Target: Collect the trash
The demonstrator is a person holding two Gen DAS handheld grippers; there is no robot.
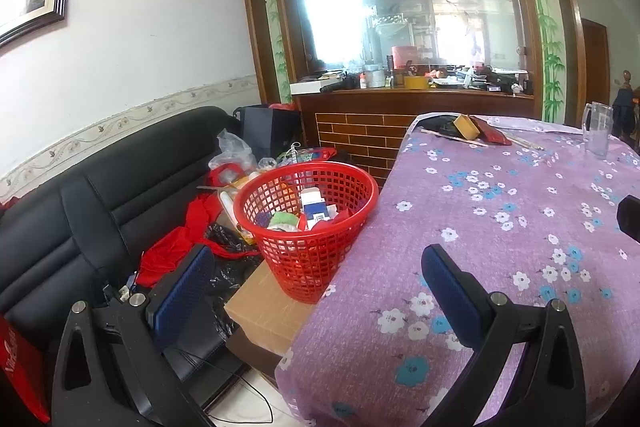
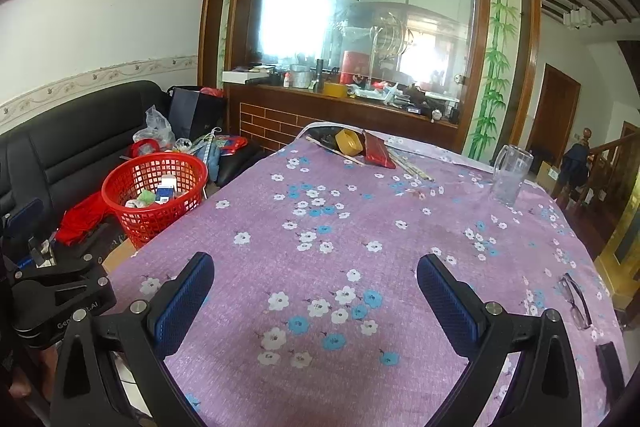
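A red mesh basket stands on a cardboard box beside the table's left edge, holding a blue-and-white carton, green scraps and other trash. My left gripper is open just in front of the basket, one finger over the sofa side, the other over the tablecloth. My right gripper is open and empty above the purple floral tablecloth. At the table's far end lie a yellow tape roll, a red packet and chopsticks.
A glass mug stands at the far right of the table, eyeglasses near its right edge. A black sofa left of the basket carries bags, red cloth and clutter. A wooden counter with a mirror lies behind.
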